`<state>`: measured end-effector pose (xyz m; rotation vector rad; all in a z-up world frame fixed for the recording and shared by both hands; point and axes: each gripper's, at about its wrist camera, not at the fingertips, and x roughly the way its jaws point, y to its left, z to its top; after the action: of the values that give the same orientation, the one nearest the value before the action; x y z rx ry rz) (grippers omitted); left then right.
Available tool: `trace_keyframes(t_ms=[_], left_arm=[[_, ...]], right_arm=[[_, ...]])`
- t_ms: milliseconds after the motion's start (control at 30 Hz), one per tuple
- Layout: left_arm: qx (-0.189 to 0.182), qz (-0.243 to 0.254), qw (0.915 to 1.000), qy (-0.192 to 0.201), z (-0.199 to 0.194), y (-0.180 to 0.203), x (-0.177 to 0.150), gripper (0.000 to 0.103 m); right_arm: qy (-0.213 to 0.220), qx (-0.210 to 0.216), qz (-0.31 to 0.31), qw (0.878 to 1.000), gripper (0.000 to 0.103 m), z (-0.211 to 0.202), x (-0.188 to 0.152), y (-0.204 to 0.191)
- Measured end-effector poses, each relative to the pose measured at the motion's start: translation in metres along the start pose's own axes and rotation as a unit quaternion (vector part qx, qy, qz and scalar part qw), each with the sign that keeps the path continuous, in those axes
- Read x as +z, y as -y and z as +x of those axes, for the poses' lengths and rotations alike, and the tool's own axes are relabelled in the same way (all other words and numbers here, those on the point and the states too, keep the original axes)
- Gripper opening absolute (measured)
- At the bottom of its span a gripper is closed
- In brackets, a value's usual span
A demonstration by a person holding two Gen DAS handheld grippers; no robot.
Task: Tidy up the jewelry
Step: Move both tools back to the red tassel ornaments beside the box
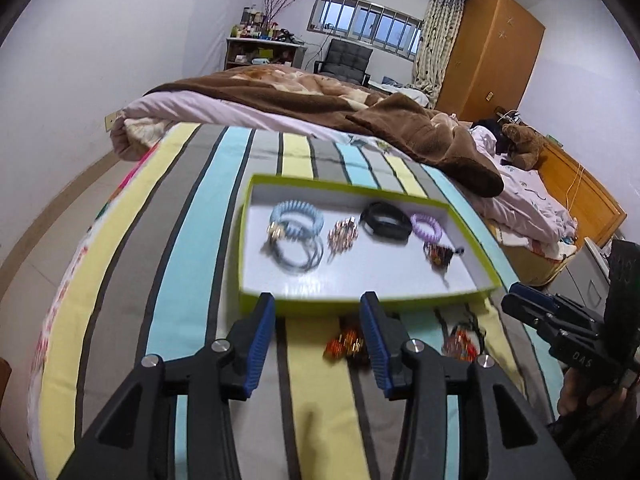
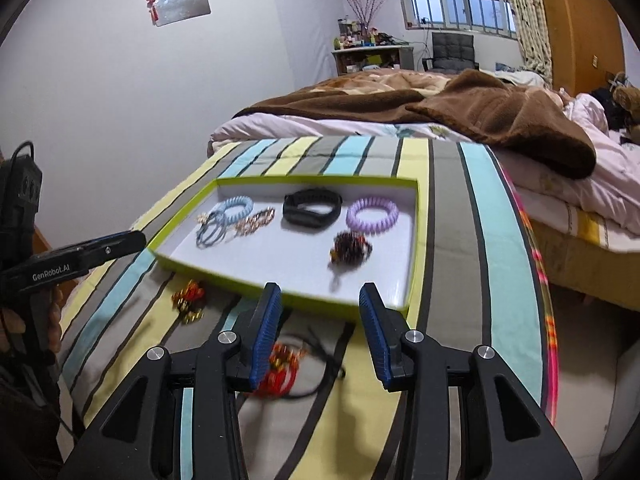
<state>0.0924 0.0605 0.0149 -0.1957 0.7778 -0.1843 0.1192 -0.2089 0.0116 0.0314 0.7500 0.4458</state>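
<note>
A green-rimmed tray (image 1: 362, 304) (image 2: 414, 240) lies on the striped bedspread. It holds a blue coil bracelet (image 1: 298, 220) (image 2: 236, 209), grey bangles (image 1: 300, 258), a rose-gold chain (image 1: 342, 236) (image 2: 256, 222), a black band (image 1: 386, 224) (image 2: 312, 208), a purple coil (image 1: 427, 227) (image 2: 372, 214) and a dark beaded piece (image 1: 440, 256) (image 2: 351, 250). In front of the tray lie a red-gold beaded bracelet (image 1: 345, 345) (image 2: 189, 300) and a red bracelet with black cord (image 1: 464, 340) (image 2: 286, 368). My left gripper (image 1: 318, 312) is open and empty. My right gripper (image 2: 320, 304) is open and empty above the corded bracelet.
A brown blanket (image 1: 360, 116) and pink quilt (image 1: 520, 196) lie on the bed behind the tray. A teddy bear (image 1: 524, 144) sits at the headboard. The bedspread edge drops off at the right in the right wrist view (image 2: 548, 320). A wardrobe (image 1: 492, 60) stands at the back.
</note>
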Motion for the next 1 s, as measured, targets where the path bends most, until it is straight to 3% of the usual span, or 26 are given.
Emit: trace_keyframes(t_ms=[233, 500, 700, 767, 1000], left_arm=[[0.003, -0.009, 0.9999, 0.006, -0.012, -0.003, -0.018, 0.046], [-0.001, -0.01, 0.9999, 0.001, -0.014, -0.007, -0.03, 0.046], [-0.002, -0.013, 0.9999, -0.005, -0.013, -0.011, -0.035, 0.046], [-0.002, -0.012, 0.9999, -0.006, -0.012, -0.011, -0.035, 0.046], [-0.006, -0.009, 0.9999, -0.01, -0.009, -0.007, -0.036, 0.046]], right_arm=[[-0.014, 0.037, -0.016, 0.999, 0.042, 0.0, -0.022, -0.024], [-0.019, 0.02, -0.056, 0.998, 0.041, 0.011, -0.024, -0.051], [-0.039, 0.0, -0.075, 0.996, 0.032, 0.027, -0.023, -0.058], [-0.046, -0.002, -0.076, 0.996, 0.024, 0.031, -0.025, -0.058], [-0.065, -0.017, -0.078, 0.995, 0.023, 0.038, -0.027, -0.059]])
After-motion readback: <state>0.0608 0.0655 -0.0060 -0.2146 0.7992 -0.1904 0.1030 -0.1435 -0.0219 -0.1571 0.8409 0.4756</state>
